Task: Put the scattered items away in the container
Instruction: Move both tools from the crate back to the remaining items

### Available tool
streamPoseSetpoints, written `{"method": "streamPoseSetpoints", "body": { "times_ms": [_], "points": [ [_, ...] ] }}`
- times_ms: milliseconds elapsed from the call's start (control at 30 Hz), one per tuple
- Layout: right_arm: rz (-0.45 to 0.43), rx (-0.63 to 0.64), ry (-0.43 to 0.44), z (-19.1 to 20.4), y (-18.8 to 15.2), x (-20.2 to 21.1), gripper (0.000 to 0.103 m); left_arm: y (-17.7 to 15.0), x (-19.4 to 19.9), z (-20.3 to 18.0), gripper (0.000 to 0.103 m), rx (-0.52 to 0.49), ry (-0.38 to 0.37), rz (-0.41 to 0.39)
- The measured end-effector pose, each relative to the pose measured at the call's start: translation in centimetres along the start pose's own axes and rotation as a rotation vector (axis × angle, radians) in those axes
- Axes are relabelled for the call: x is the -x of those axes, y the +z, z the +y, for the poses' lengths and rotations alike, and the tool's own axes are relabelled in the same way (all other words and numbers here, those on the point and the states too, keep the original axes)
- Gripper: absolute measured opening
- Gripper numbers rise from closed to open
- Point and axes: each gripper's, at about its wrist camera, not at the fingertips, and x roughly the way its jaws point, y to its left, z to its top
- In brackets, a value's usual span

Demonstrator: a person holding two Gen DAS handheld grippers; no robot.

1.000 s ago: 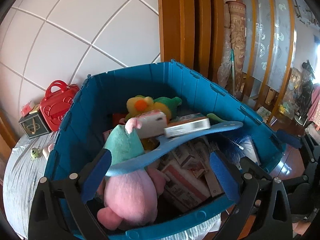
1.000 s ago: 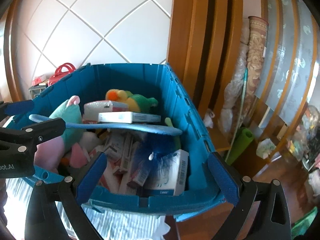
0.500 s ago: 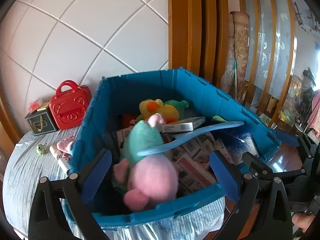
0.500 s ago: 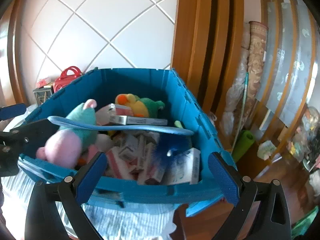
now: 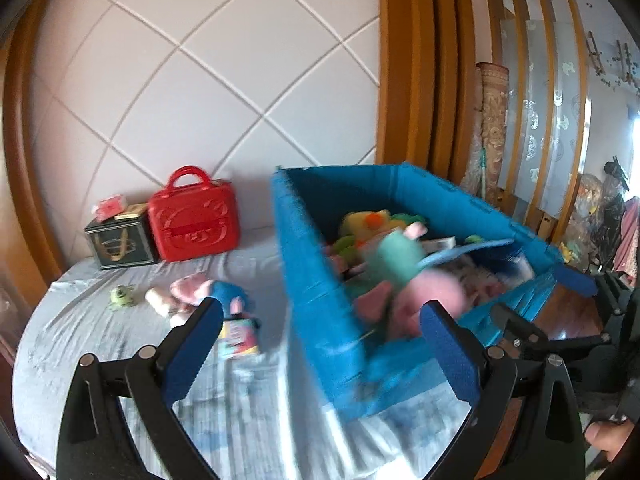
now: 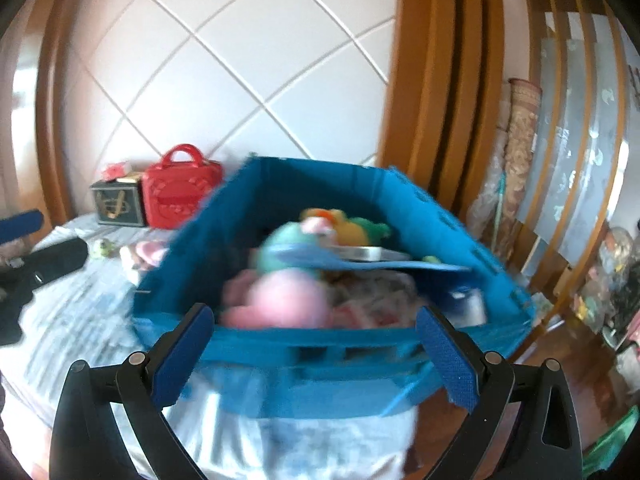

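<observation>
A blue crate (image 5: 316, 280) (image 6: 320, 338) stands on the bed, full of boxes and soft toys. A pink and teal plush (image 5: 416, 280) (image 6: 284, 292) lies at its near end under a blue hanger (image 5: 468, 250) (image 6: 384, 262). My left gripper (image 5: 320, 352) is open and empty, back from the crate's near left corner. My right gripper (image 6: 312, 354) is open and empty in front of the crate's near wall. Left of the crate lie a pink and blue plush (image 5: 212, 294), a small colourful box (image 5: 238, 336) and a little green toy (image 5: 122, 298).
A red toy case (image 5: 194, 220) (image 6: 180, 190) and a dark box (image 5: 120, 242) (image 6: 118, 202) stand against the tiled headboard. The bed's sheet (image 5: 248, 420) is wrinkled. A wooden frame, rolled rug (image 6: 520, 152) and clutter fill the right side beyond the bed edge.
Both grippers have pulled back and away from the crate. The left view has swung left, bringing the loose toys on the sheet into sight. The pink plush stays in the crate.
</observation>
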Motion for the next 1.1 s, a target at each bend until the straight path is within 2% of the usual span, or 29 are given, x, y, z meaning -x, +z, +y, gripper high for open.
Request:
{"method": "streamPoseSetpoints", "body": {
  "times_ms": [167,333,500,600,733,900,1100],
  "points": [
    [-0.006,0.035,0.049,7.4,-0.3,1.1,0.102,-2.8,2.1,6.3,0.100,0.027,0.033,0.029],
    [0.018,0.074,0.114,13.1,0.3,0.3,0.102,-4.3,3.1,12.0,0.100,0.083,0.087,0.046],
    [0.017,0.135,0.188,16.9,1.2,-1.9,0.102,-5.0,2.5,17.0,0.100,0.175,0.171,0.045],
    [0.005,0.147,0.246,18.5,1.7,-3.7,0.102,-5.5,1.6,19.2,0.100,0.202,0.247,0.056],
    [0.018,0.146,0.306,20.2,2.1,-6.4,0.103,-6.4,-0.2,21.5,0.100,0.212,0.305,0.100],
    [0.069,0.175,0.331,23.0,2.3,-9.4,0.102,-7.6,-2.5,24.5,0.100,0.231,0.311,0.139],
    [0.133,0.149,0.295,25.9,1.7,-12.6,0.102,-8.4,-6.4,28.9,0.100,0.211,0.280,0.229]
  ]
}}
